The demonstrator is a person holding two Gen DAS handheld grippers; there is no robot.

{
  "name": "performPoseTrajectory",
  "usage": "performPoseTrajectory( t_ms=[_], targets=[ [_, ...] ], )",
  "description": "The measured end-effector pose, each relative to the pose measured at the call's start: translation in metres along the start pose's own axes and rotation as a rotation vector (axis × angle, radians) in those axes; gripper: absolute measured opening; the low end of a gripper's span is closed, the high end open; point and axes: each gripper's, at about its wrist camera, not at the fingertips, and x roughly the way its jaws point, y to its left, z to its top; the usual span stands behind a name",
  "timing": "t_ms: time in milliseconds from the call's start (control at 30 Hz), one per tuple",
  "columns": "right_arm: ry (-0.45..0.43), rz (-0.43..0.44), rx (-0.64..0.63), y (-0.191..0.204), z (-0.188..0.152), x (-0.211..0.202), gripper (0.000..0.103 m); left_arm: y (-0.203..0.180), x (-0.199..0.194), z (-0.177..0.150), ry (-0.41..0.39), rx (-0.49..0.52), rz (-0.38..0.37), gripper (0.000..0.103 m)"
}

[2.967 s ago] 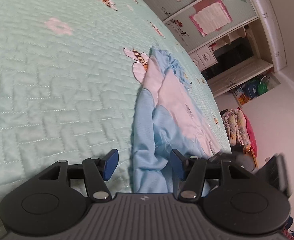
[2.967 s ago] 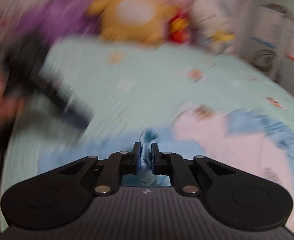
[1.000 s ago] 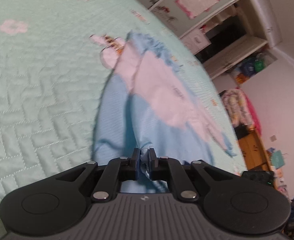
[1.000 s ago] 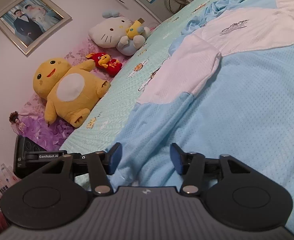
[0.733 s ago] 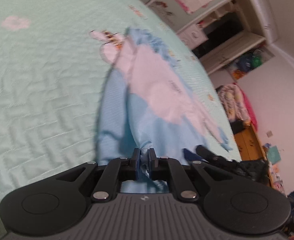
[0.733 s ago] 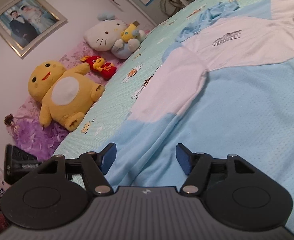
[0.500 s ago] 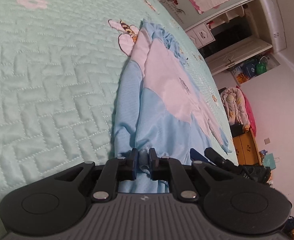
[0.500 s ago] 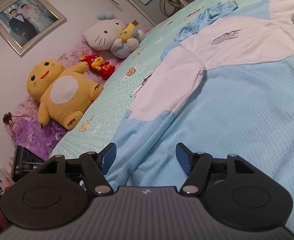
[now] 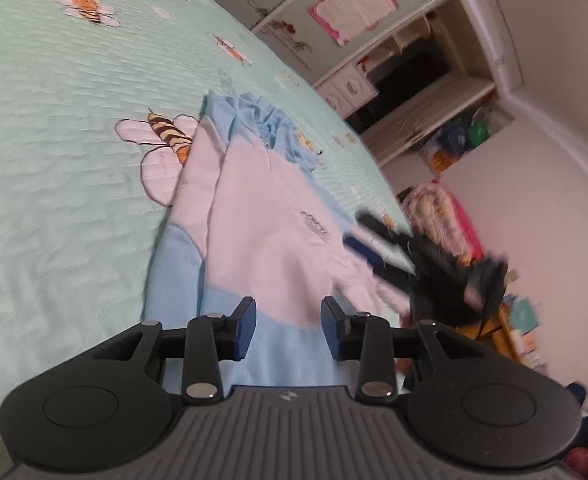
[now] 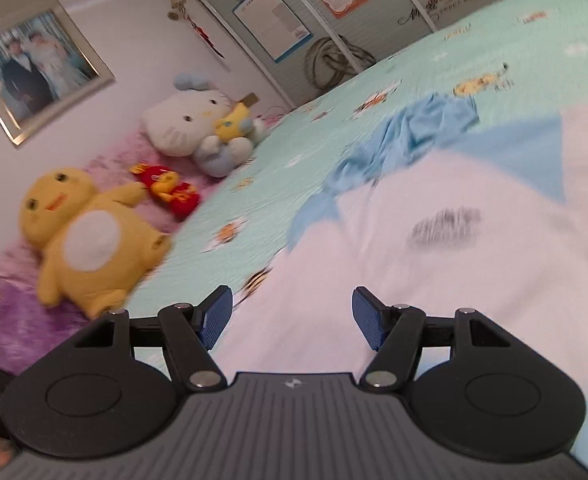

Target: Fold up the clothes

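Released now: the left gripper [image 9: 287, 327], which was pinching the blue hem a second ago, is opening with nothing pressed between its pads. Right gripper [image 10: 291, 319] hovers wide apart, empty, over the white chest. The shirt [image 9: 261, 216] lies flat on the quilted bed [image 9: 53, 128], its length running away toward the cupboard [image 9: 422, 80]. Plush toys [image 10: 89, 236] sit well off along the wall, nothing blocking.

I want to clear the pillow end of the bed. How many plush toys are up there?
4, lined along the wall: a big yellow plush, a small red-and-yellow one, a white cat plush, and a small yellow-and-blue one leaning against it. Others may sit outside the frame.
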Motion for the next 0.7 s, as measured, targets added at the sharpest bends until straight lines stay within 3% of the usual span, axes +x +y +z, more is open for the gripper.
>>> performPoseTrajectory(
  t_ms=[33,200,433,700],
  targets=[
    [0.008,-0.013,0.005,-0.006,0.009,0.015,0.066,0.001,0.011,0.003,0.008,0.003,0.024,0.036],
    [0.055,-0.032,-0.003,-0.017,0.047,0.089,0.065,0.013,0.042,0.009,0.035,0.0,-0.007,0.036],
    [0.151,-0.065,-0.091,-0.013,0.076,0.179,0.05,0.036,0.054,0.0,0.06,-0.024,-0.072,0.037],
    [0.218,-0.029,-0.081,-0.017,0.073,0.21,0.046,0.043,0.052,-0.006,0.071,-0.029,-0.135,0.038]
  ],
)
